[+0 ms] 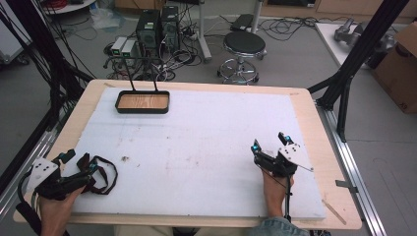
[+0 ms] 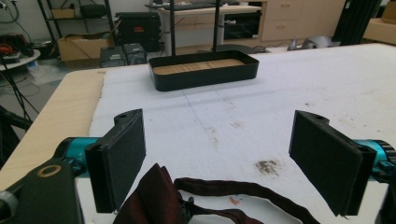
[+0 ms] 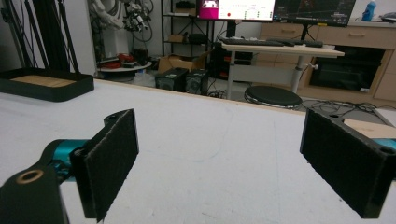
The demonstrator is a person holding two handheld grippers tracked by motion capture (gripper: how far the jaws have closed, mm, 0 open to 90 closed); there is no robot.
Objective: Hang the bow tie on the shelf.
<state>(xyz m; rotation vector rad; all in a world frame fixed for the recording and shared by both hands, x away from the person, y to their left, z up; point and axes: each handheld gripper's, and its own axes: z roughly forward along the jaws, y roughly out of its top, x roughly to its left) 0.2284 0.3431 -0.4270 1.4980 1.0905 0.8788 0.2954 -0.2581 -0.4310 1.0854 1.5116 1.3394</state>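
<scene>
White foam mat (image 1: 196, 142), dark strap (image 2: 210, 198) cut off below left gripper (image 2: 224, 158).

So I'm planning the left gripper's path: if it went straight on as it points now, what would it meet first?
Probably the dark strap lying between the open left gripper jaws. Past it is bare white mat up to the black tray, though depth is hard to judge.

Dark strap (image 2: 219, 200) cut off at bottom edge
</scene>
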